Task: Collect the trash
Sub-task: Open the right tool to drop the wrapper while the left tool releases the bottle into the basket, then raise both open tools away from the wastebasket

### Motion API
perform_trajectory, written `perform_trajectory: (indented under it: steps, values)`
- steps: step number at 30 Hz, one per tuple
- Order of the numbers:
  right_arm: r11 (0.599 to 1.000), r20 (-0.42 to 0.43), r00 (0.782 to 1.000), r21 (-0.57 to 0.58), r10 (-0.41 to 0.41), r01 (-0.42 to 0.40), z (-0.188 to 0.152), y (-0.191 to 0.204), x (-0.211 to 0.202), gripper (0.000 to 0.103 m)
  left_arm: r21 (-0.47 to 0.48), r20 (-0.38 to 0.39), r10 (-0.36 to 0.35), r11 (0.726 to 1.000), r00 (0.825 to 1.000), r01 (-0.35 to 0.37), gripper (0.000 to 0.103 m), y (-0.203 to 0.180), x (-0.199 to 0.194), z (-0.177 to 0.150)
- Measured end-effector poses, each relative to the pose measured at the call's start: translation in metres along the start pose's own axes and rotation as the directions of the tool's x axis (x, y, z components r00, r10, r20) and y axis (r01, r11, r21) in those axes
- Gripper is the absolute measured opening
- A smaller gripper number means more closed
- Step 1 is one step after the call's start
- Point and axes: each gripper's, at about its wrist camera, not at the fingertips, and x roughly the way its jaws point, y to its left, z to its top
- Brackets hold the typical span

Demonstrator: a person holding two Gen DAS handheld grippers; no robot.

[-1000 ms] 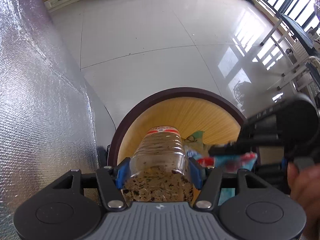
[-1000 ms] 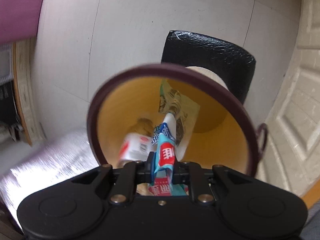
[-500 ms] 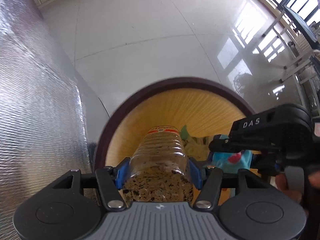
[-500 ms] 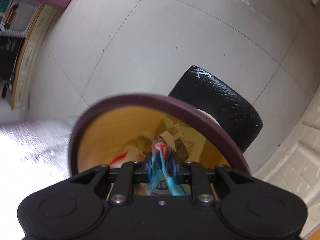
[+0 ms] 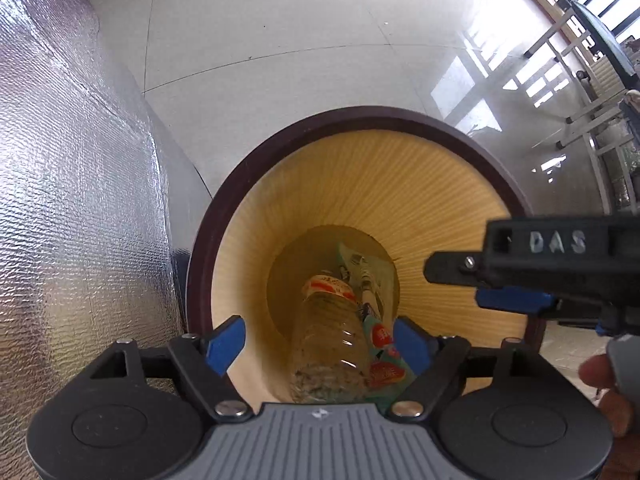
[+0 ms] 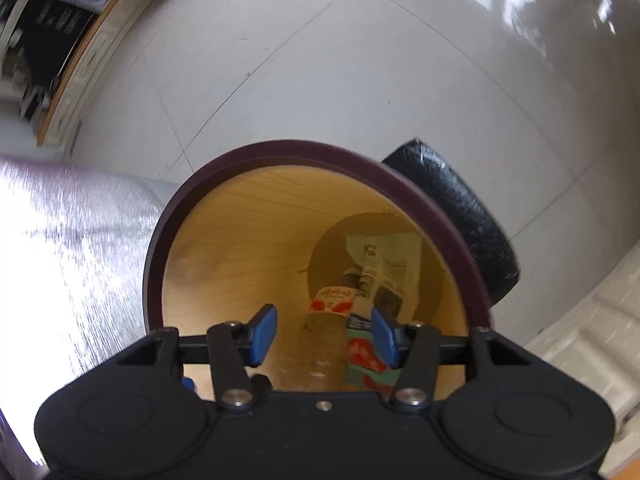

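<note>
A round bin (image 5: 208, 248) (image 6: 280, 151) with a dark rim and yellow inner wall stands on the floor below both grippers. A clear plastic bottle (image 5: 328, 344) (image 6: 332, 300) with a red label lies loose inside it. Beside the bottle is a teal and red snack wrapper (image 5: 384, 356) (image 6: 362, 354), and printed paper (image 6: 394, 276) lies on the bottom. My left gripper (image 5: 318, 344) hangs over the bin mouth, its jaws opening, its pads clear of the bottle below. My right gripper (image 6: 323, 336) (image 5: 452, 284), its jaws opening too, holds nothing.
A silver foil-covered surface (image 5: 72, 200) (image 6: 60, 240) rises close beside the bin on the left. A black padded object (image 6: 472, 220) sits just behind the bin. Around them is glossy white tile floor (image 5: 280, 40). Metal furniture legs (image 5: 580, 80) stand at far right.
Both grippers went from shut to open. The bottle left the left gripper and the wrapper left the right one, and both now lie in the bin. The left gripper sank nearer the bin.
</note>
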Motion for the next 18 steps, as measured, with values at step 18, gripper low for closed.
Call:
perform_trajectory:
  steps: [18]
  values:
    - [0.965,0.057,0.996,-0.249,-0.066,0.078,-0.025,0.007,-0.052,0.091,-0.045,0.018,-0.028,0.999,0.999,0.029,0.103,0.014,-0.049,-0.022]
